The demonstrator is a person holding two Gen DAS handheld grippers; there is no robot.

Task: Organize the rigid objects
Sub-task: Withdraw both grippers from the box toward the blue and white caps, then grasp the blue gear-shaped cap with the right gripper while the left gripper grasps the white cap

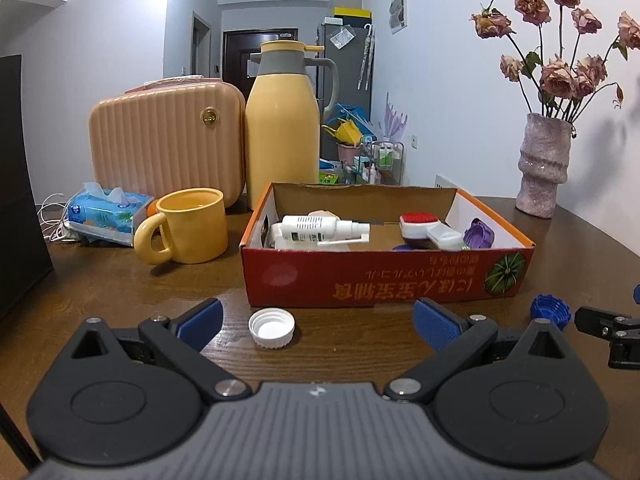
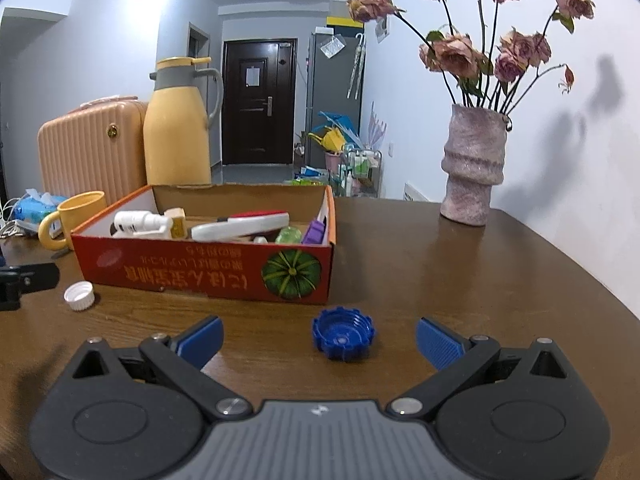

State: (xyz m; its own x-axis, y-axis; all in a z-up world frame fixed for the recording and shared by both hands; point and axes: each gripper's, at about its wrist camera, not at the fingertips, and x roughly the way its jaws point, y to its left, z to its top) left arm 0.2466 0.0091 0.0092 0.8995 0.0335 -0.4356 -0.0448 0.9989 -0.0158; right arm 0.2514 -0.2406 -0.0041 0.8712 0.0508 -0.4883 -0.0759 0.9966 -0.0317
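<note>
While both tools wait low over the brown wooden tabletop (image 2: 400,264), two small lids lie loose in front of the red cardboard box (image 1: 384,280). The left hand-held gripper (image 1: 318,322) is spread wide and holds nothing; the round white plastic cap (image 1: 271,327) sits between its blue pads (image 1: 434,322), nearer the left one. The right hand-held gripper (image 2: 319,338) is spread wide too, with the blue ridged plastic cap (image 2: 343,333) between its pads, nearer the right one. Both caps lie just beside the box, which already holds a white spray bottle (image 1: 316,227) and a red-and-white brush (image 1: 424,227). I think a cap could slip, because it is low and flat, and a pad closing off-centre might push it away. The two tools are close together, so they might bump.
</note>
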